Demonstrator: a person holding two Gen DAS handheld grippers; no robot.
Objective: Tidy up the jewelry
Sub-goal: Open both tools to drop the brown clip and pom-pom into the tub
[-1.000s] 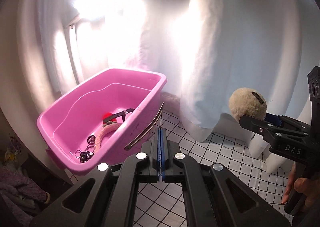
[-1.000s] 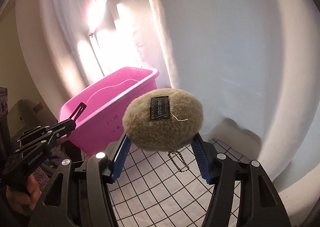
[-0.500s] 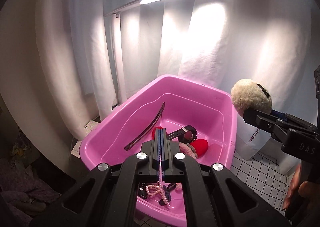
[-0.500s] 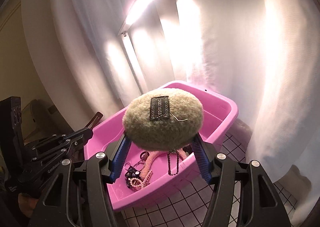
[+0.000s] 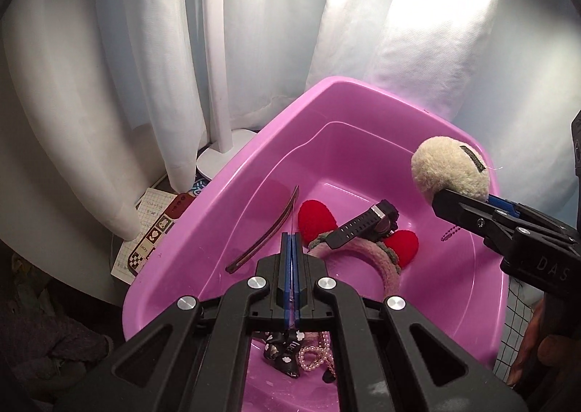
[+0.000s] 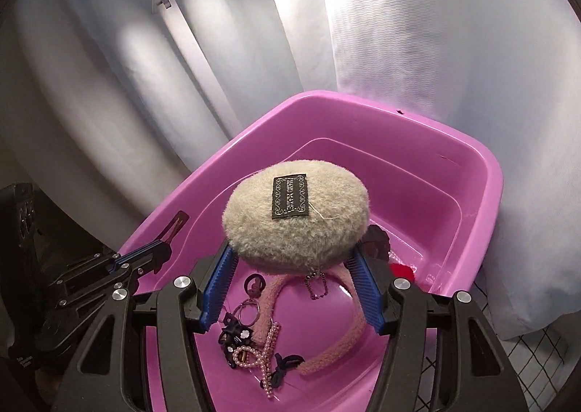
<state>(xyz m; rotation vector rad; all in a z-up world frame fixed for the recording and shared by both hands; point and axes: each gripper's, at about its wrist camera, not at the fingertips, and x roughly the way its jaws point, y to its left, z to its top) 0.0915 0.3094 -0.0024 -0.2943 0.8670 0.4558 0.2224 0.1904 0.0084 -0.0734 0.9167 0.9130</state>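
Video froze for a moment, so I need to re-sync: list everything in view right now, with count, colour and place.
tub: one, pink, in front of the curtain
headband: one, pink plush with red hearts, in the tub
watch: one, black, lying on the headband
pearl string: one, pale pink, tub's near end
charm keyring: one, black, beside the pearl string
curtain: one, white, behind the tub
lamp stand: one, white, left of the tub
paper cards: a few, printed, left of the tub
hair clip: one, brown, held over the tub
pouch: one, beige, fluffy, black label, held over the tub
left tongs: black, blue pads, shut on the hair clip
right tongs: black, blue pads, gripping the pouch
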